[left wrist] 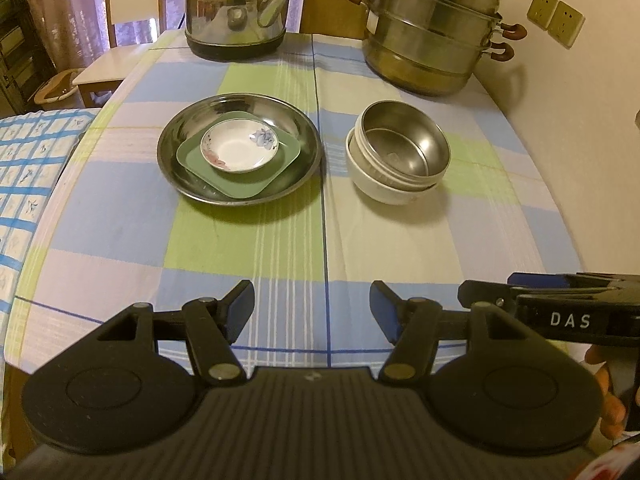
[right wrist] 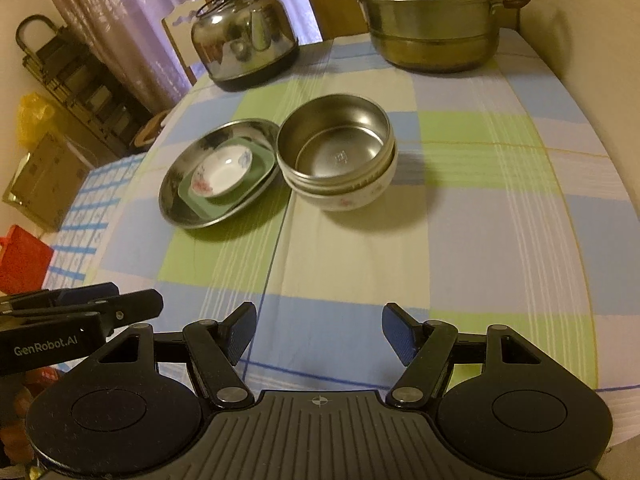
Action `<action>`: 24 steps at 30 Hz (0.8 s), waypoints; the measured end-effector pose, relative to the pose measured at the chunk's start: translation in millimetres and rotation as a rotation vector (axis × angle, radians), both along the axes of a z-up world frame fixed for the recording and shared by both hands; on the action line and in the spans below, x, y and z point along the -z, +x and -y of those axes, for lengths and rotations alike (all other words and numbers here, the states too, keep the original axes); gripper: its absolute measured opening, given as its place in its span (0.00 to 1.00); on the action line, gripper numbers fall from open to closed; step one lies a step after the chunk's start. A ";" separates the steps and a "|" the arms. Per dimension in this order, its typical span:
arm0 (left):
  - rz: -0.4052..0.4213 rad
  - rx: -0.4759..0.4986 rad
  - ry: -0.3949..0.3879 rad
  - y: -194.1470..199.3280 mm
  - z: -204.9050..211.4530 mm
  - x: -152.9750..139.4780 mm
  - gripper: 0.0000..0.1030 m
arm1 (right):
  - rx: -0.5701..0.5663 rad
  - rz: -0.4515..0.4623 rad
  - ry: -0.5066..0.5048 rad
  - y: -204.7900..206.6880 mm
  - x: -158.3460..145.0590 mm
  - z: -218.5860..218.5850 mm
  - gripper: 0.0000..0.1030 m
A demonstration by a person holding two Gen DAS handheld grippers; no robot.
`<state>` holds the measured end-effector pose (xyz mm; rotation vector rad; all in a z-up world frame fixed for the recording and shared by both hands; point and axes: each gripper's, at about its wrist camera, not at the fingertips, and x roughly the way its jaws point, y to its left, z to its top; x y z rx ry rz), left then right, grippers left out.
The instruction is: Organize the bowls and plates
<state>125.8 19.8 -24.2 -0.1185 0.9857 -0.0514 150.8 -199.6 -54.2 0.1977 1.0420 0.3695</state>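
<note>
On the checked tablecloth a wide steel plate (left wrist: 188, 184) (right wrist: 176, 204) holds a green square dish (left wrist: 200, 168) (right wrist: 260, 172), and a small white flowered saucer (left wrist: 238, 148) (right wrist: 222, 172) sits on top of that. To its right a steel bowl (left wrist: 404, 140) (right wrist: 336, 140) is nested in a white flowered bowl (left wrist: 380, 194) (right wrist: 352, 200). My left gripper (left wrist: 312, 312) hangs open and empty near the table's front edge, well short of the dishes. My right gripper (right wrist: 319, 334) is likewise open and empty, beside the left one.
A steel kettle (left wrist: 236, 8) (right wrist: 244, 48) stands at the back left and a tiered steel steamer pot (left wrist: 428, 32) (right wrist: 432, 12) at the back right. A wall with sockets (left wrist: 556, 18) runs along the right. A chair (left wrist: 120, 36) and a blue checked cloth (left wrist: 32, 168) lie left of the table.
</note>
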 end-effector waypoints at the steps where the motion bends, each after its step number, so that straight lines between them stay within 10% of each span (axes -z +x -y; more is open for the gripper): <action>1: -0.001 -0.002 0.000 -1.0 0.2 0.0 0.60 | -0.003 -0.001 -0.001 -0.9 0.6 -0.6 0.67; 24: -0.008 -0.006 -0.007 6.7 -11.3 1.0 0.60 | -0.018 -0.017 -0.012 6.9 4.1 -17.8 0.67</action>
